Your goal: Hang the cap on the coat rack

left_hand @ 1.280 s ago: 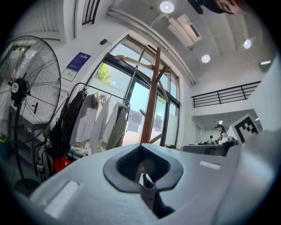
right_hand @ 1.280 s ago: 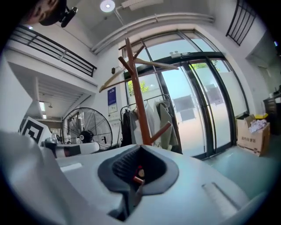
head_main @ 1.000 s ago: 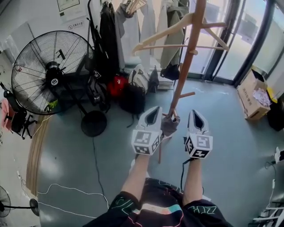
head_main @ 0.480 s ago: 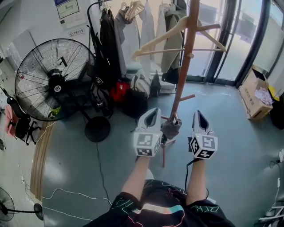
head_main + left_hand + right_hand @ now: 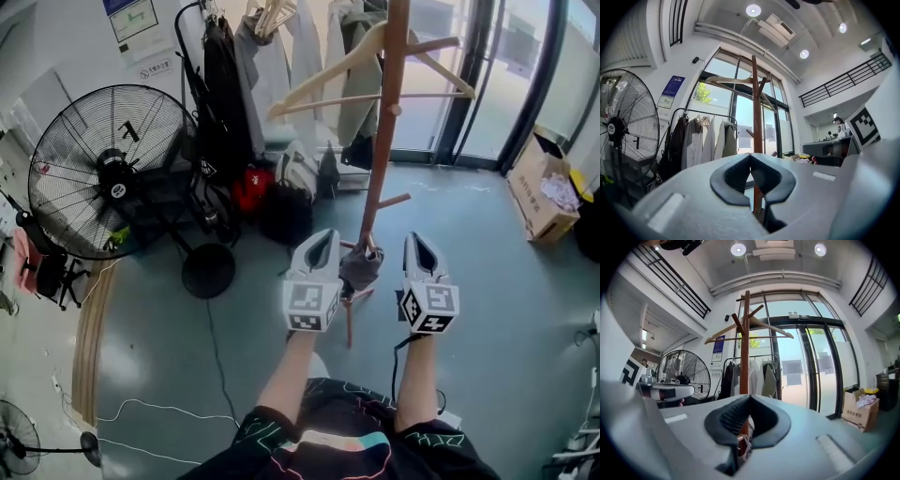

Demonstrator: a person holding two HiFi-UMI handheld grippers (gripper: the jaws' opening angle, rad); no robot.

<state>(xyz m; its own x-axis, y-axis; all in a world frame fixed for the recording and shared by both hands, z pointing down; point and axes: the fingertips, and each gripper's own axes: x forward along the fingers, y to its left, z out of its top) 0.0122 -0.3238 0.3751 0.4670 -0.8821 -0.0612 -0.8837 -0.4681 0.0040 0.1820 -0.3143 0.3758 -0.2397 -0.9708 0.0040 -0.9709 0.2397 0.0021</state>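
A wooden coat rack (image 5: 387, 112) stands in front of me, its pole also visible in the left gripper view (image 5: 756, 108) and the right gripper view (image 5: 745, 343). A grey cap (image 5: 361, 267) hangs low on the pole, by a short peg, between my two grippers. My left gripper (image 5: 324, 240) is just left of the cap and shut with nothing in it. Just right of the cap, my right gripper (image 5: 415, 243) is also shut and empty. Neither gripper touches the cap. Both point at the pole.
A wooden hanger (image 5: 370, 70) hangs high on the rack. A large floor fan (image 5: 108, 169) stands at the left, with a clothes rail of garments (image 5: 225, 84) and bags (image 5: 281, 202) behind. A cardboard box (image 5: 544, 192) sits at the right. Cables (image 5: 211, 347) cross the floor.
My head view has shifted a little, so the rack and fan sit slightly differently in frame. Both grippers remain shut on either side of the hanging cap.
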